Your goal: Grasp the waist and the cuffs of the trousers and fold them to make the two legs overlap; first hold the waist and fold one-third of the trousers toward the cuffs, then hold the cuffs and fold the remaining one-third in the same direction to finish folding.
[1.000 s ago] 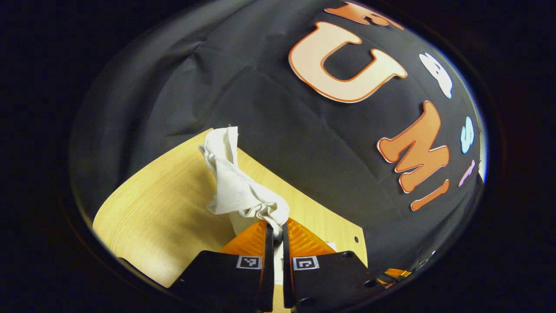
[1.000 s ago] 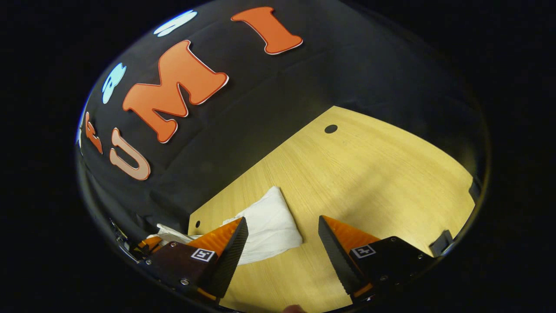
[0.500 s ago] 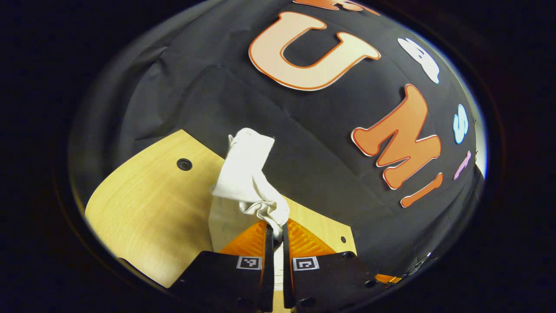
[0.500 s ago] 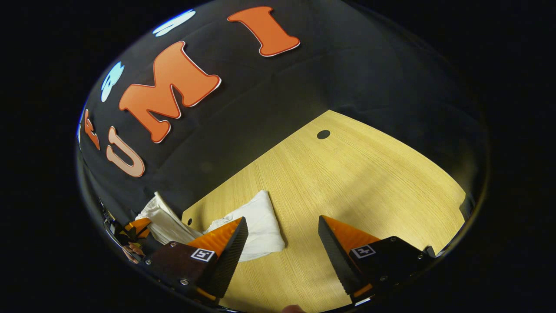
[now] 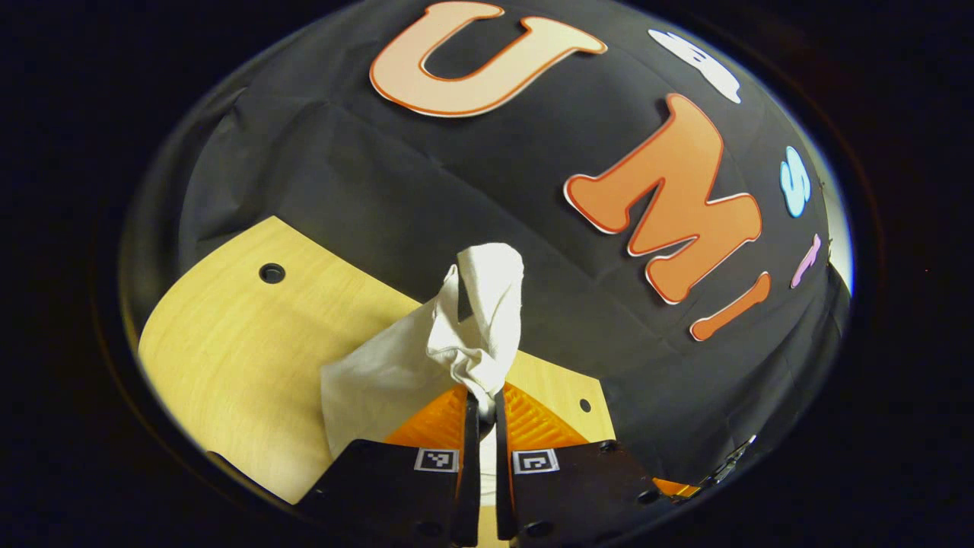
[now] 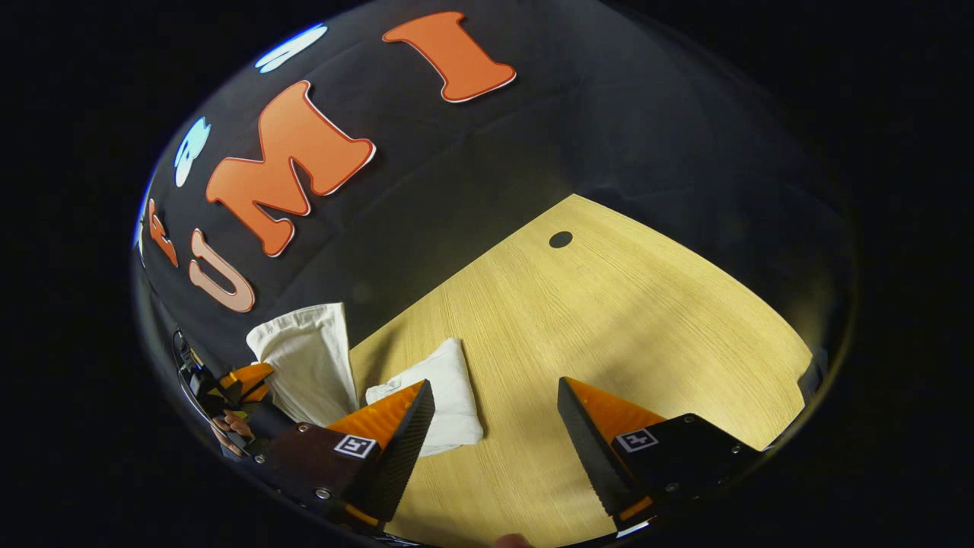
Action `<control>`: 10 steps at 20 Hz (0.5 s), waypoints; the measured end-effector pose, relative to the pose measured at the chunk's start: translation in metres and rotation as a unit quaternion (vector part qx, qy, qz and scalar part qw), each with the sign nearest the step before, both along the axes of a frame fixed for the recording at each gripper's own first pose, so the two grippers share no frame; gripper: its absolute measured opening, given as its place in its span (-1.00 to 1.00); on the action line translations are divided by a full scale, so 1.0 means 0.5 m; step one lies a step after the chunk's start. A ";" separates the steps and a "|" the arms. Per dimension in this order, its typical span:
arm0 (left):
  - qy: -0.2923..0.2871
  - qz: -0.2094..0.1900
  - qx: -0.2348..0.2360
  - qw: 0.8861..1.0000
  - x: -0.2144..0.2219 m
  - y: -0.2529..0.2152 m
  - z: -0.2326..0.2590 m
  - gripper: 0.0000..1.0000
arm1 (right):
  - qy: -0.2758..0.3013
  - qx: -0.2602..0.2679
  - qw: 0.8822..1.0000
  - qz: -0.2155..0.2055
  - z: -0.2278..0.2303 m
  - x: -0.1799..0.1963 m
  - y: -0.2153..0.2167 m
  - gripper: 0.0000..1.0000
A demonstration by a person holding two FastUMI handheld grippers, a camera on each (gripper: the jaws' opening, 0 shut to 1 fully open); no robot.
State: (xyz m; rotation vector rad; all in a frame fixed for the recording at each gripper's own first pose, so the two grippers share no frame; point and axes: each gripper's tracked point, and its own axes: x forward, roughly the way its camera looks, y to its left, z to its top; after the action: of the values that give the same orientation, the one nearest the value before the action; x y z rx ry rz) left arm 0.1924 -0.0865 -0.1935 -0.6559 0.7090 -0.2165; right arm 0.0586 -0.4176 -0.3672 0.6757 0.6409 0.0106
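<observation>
The white trousers hang bunched from my left gripper, which is shut on a gathered edge of the cloth. One part sticks up above the fingers and the rest drapes down onto the wooden table. In the right gripper view the trousers lie partly on the table, with a lifted flap at the far left held by the left gripper. My right gripper is open above the table, nothing between its fingers, the cloth just beyond its left finger.
The light wooden table has a small round hole near its far corner and another hole in the left gripper view. The black booth wall closes in behind the table edge. A hand holds the left gripper.
My left gripper has lifted the trousers and swung, so the raised cloth now stands higher. In the right gripper view the lifted flap has risen at the left. The right gripper stays open.
</observation>
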 end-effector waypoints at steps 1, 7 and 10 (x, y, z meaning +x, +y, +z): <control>0.001 -0.005 0.002 1.000 -0.001 -0.020 -0.001 -0.76 | 0.004 0.000 1.000 0.002 -0.005 -0.001 -0.007 0.95; 0.007 -0.037 0.021 0.999 0.000 -0.140 -0.006 -0.76 | 0.006 0.001 1.000 0.012 -0.021 -0.003 -0.048 0.96; 0.009 -0.064 0.029 0.997 -0.025 -0.198 -0.004 -0.76 | 0.005 0.004 1.000 0.018 -0.027 -0.002 -0.060 0.96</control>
State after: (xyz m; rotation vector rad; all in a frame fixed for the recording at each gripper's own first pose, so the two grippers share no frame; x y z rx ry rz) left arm 0.1797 -0.1856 -0.1953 -0.5579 0.7725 -0.3076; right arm 0.0575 -0.4477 -0.3809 0.6717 0.6631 0.0420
